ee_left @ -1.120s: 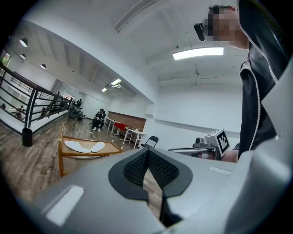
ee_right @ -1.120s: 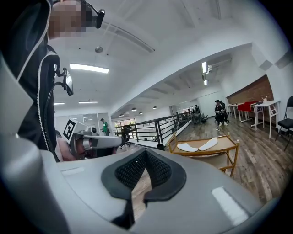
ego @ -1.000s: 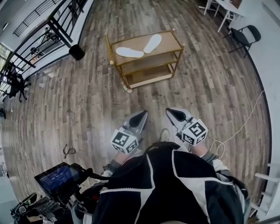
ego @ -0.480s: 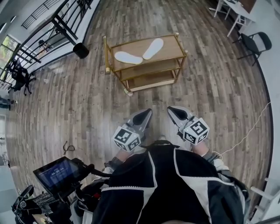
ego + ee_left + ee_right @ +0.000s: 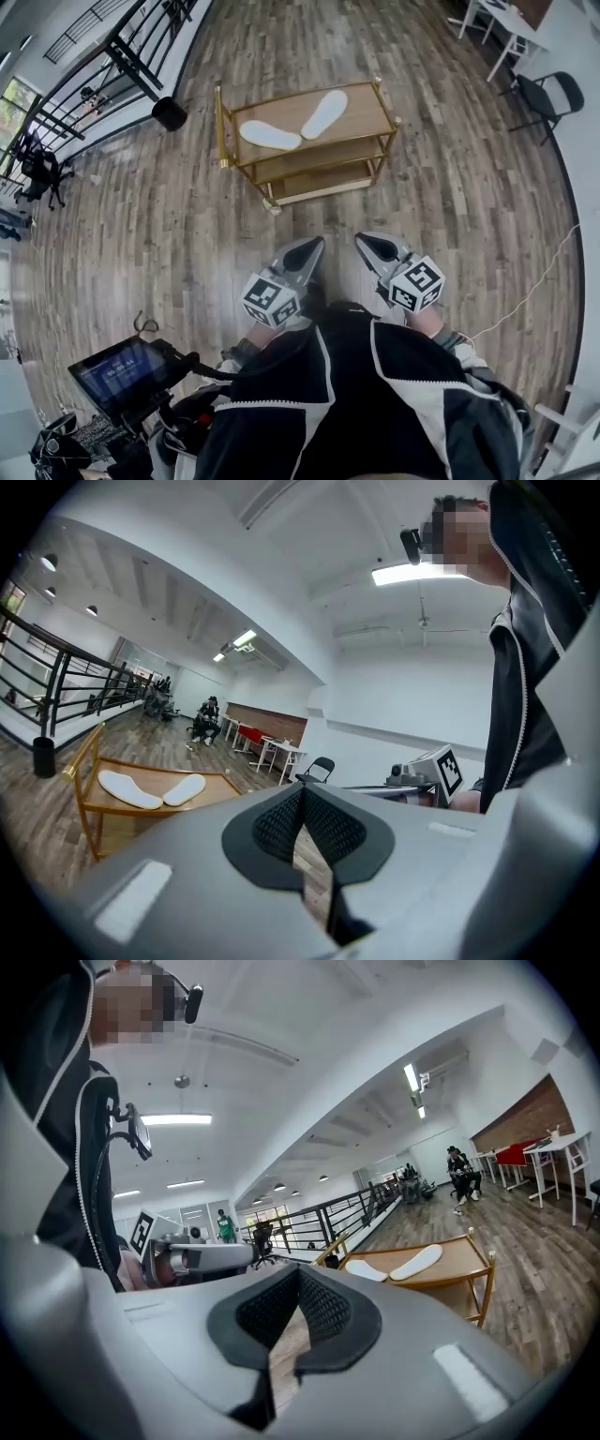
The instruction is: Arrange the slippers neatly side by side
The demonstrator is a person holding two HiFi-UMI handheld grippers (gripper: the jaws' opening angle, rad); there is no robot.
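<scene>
Wearing a black-and-white jacket [image 5: 375,403], a person holds two grippers out level above a wooden floor [image 5: 450,206], the arranging not yet begun. The left gripper [image 5: 305,251] has its fingers pressed together on nothing. The right gripper [image 5: 371,244] matches it, fingers closed and empty.

Bare boards separate both from a gold-framed cart [image 5: 361,105] standing well off. On its top shelf lies the white pair. The left slipper [image 5: 270,135] rests crosswise and the right slipper [image 5: 324,114] slants away to the far right. Together they form a splayed V with their meeting ends close together; whether they touch cannot be told.

The step in hand looks like the approach. Done well, it would bring both grippers to the cart's near side, with the fingers opened before they reach the shelf and each taking one slipper by an edge. Turning the crosswise one to match its partner seems the smaller correction. Thin, flat soles may slide rather than lift.

A black bin [image 5: 169,114] and a railing [image 5: 122,56] stand beyond, far left.
</scene>
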